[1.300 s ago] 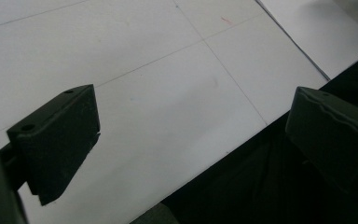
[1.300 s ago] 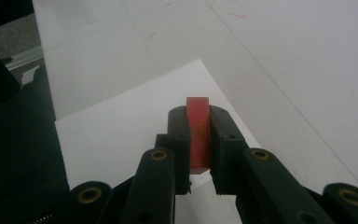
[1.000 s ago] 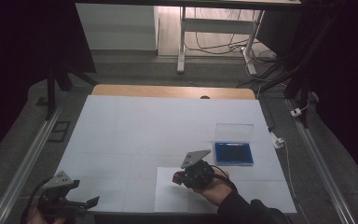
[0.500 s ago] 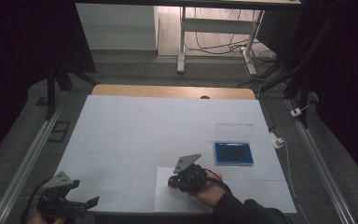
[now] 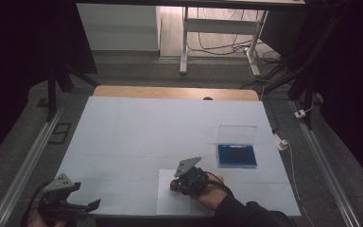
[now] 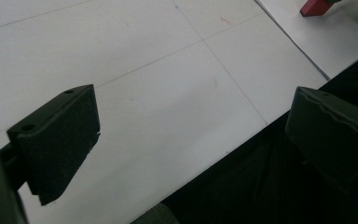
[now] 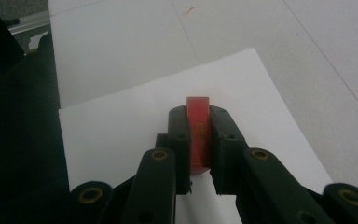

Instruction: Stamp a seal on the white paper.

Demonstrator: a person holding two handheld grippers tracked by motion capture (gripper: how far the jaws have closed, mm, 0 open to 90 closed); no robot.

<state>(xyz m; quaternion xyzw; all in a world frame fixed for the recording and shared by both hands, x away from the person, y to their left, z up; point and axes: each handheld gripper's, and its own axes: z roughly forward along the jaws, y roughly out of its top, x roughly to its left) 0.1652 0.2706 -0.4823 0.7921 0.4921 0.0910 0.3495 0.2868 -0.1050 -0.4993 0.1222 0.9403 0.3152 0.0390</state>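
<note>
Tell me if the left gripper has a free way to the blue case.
Probably not directly. The left gripper sits open at the near left corner, and the right gripper, shut on a red block, stands roughly between it and the blue case.

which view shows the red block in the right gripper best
The right gripper view: the red block sits close up, clamped between the right gripper jaws above the white paper sheet. The left gripper view catches its red end far off at the top edge. The high view shows a small red spot beside the hand.
</note>
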